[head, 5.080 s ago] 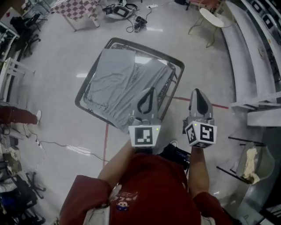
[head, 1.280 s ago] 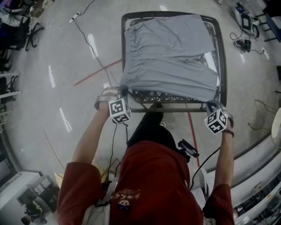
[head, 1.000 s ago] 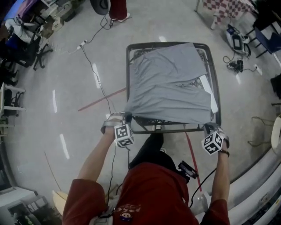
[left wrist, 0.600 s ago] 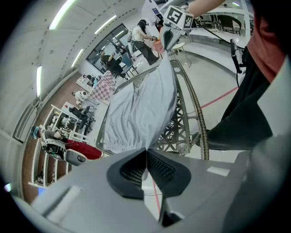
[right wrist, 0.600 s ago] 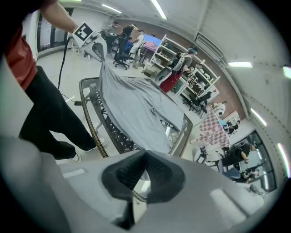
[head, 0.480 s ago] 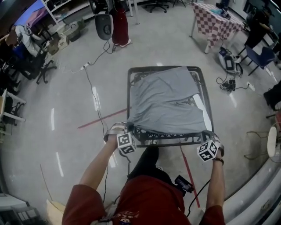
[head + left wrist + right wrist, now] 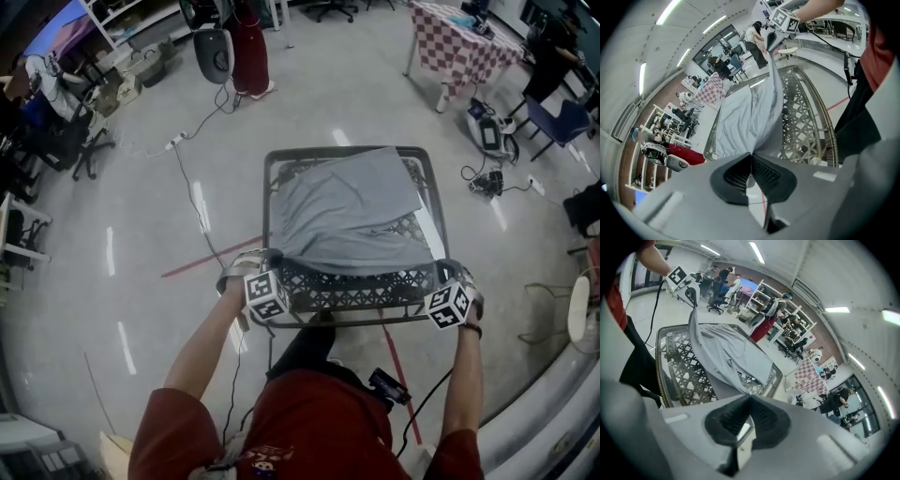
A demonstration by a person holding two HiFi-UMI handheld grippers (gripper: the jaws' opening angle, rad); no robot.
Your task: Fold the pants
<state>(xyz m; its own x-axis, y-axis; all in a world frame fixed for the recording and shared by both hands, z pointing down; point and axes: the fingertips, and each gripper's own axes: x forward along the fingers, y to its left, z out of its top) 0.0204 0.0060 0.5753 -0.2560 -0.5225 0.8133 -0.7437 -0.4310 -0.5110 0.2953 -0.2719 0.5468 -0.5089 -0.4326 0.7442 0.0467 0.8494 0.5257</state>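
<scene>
Your left hand-held gripper [image 7: 751,157] has its jaws pressed together on one near corner of the grey pants [image 7: 347,211]. Your right hand-held gripper [image 7: 749,399] is clamped the same way on the other near corner. The near edge hangs stretched between them, lifted above the lattice-topped desk [image 7: 337,298], while the far part lies flat on its top.
</scene>
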